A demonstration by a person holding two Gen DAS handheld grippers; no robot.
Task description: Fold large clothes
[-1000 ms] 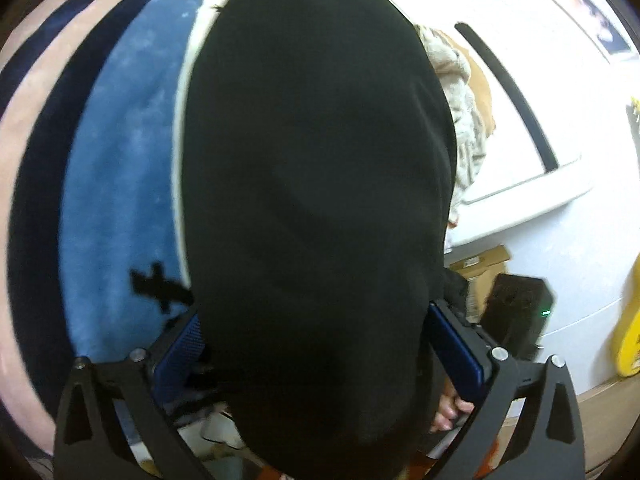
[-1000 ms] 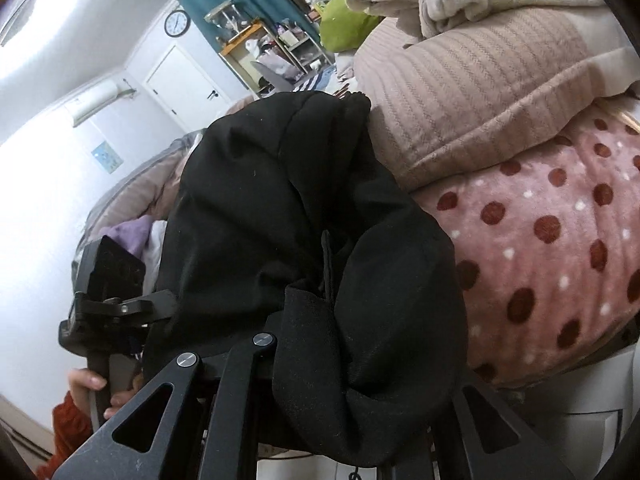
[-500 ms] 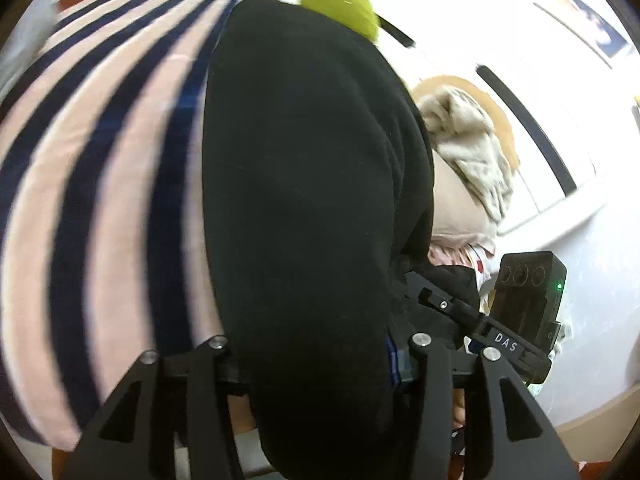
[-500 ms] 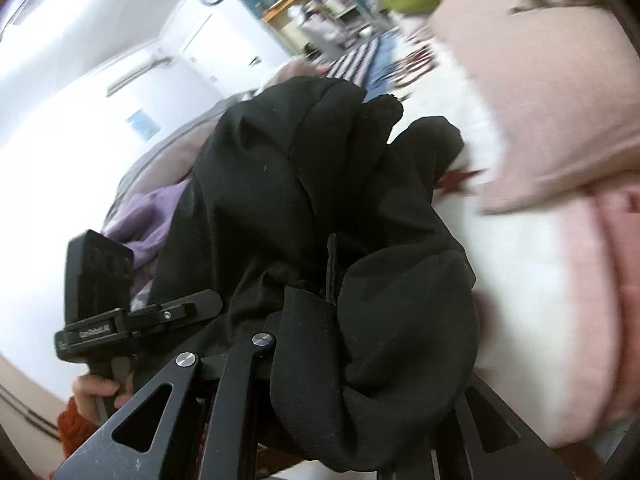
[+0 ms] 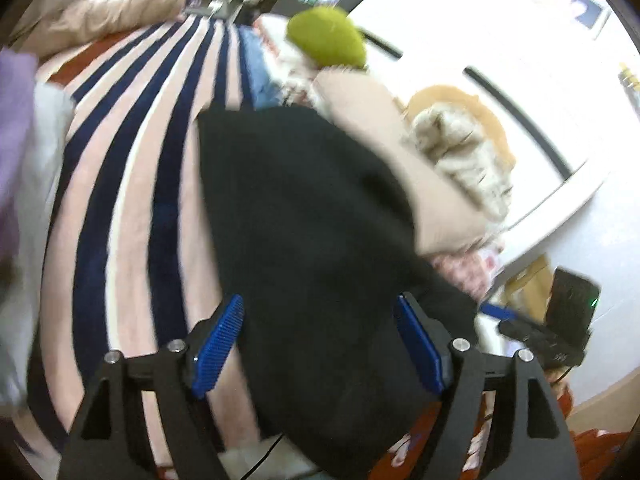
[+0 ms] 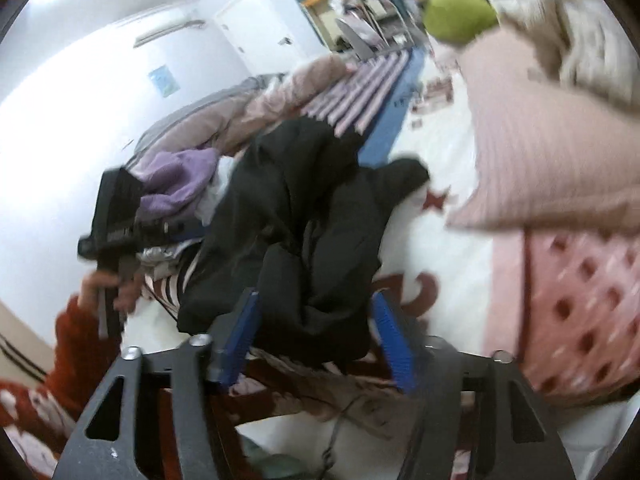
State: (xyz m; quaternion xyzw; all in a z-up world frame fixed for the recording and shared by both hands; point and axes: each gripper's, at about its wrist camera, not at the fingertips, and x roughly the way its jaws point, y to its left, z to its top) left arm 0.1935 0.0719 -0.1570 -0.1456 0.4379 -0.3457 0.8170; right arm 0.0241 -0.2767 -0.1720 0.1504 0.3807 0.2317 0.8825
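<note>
A large black garment lies spread on the striped bed cover in the left wrist view. My left gripper is open, its blue pads on either side of the garment's near edge. In the right wrist view the same black garment lies in a crumpled heap on the bed. My right gripper is open, its blue pads astride the heap's near end. The left gripper's body, held by a hand in a red sleeve, shows at the left.
A pink ribbed pillow and a pink dotted blanket lie to the right. A green cushion, a beige knit heap and purple clothes lie around the bed. White walls and furniture stand behind.
Both grippers have opened and let go of the black garment. It has dropped from hanging in front of the cameras onto the bed. Both views have swung toward the bed.
</note>
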